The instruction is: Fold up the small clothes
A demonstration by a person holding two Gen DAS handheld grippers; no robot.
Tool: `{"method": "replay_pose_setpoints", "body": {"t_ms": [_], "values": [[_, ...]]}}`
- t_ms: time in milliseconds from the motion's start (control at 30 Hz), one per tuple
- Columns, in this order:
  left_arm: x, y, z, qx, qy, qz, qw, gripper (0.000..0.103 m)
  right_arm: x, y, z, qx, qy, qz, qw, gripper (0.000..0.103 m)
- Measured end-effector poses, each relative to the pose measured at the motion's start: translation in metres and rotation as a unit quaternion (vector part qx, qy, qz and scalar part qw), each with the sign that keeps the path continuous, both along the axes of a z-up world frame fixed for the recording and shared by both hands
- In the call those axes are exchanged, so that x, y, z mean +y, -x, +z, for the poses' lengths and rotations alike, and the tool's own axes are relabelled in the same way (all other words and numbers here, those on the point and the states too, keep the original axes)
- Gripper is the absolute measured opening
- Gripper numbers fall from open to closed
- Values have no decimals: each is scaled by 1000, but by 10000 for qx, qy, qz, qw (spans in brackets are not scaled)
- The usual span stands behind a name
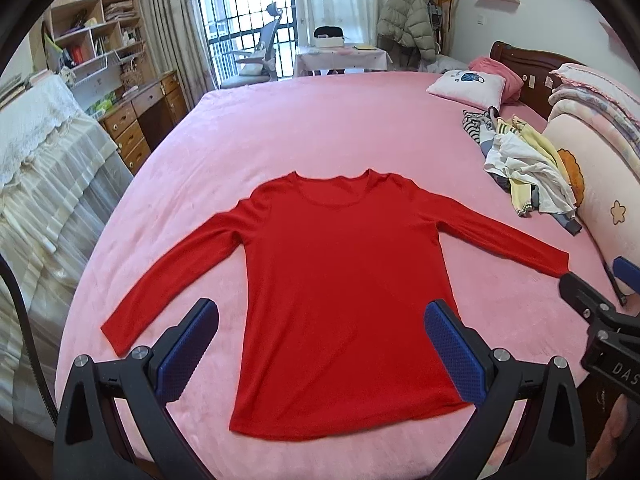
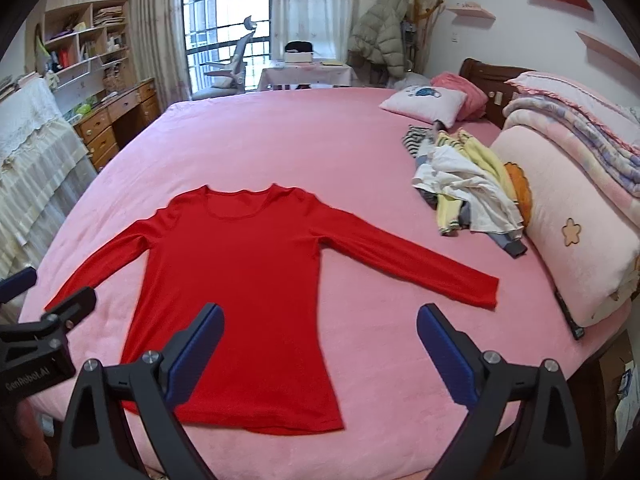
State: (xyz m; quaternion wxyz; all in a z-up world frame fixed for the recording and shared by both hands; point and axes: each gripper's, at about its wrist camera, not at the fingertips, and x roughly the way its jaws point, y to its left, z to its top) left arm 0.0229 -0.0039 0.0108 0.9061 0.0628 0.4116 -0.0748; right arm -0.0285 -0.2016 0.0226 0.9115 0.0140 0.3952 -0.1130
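You are holding two matching tools: left gripper and right gripper are showing black angular frames, silver round screws at the joints, and blue dimpled pads. White lettering is showing on each body's side, partly cut off.

Red long-sleeved top flat on pink bed, beyond wide-spread left gripper fingers.

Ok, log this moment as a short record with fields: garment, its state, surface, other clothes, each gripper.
garment: red long-sleeved top
state: spread flat, both sleeves out, not yet folded
surface: pink bedspread
other clothes: loose pile near the pillows, apart from the top
left gripper: open, holding nothing, above the hem
right gripper: open, holding nothing
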Motion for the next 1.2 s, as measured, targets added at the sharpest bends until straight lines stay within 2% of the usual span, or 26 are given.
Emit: {"method": "replay_pose_setpoints", "body": {"t_ms": [167, 400, 633, 767, 1033, 1200], "values": [[-3, -19, -1, 86, 120, 32, 9999, 102, -16, -6, 3, -44, 130, -194, 9997, 98], [-15, -44, 4, -35, 46, -42, 10000, 102, -52, -20, 4, -87, 203, -413, 9989, 96], [-44, -79, 3, -120, -147, -247, 9995, 102, -115, -34, -3, -38, 127, -666, 9977, 94], [-70, -107, -13, -51, -171, -433, 9989, 102, -162, -41, -16, 44, 94, -875, 9961, 94], [-144, -147, -72, -159, -412, -888, 9951, 102, -243, -53, -68, 371, -16, -1310, 9907, 87], [-186, -170, -114, 126, -434, -1044, 9935, 102, -293, -58, -108, 667, -213, -1653, 9838, 84]]}}
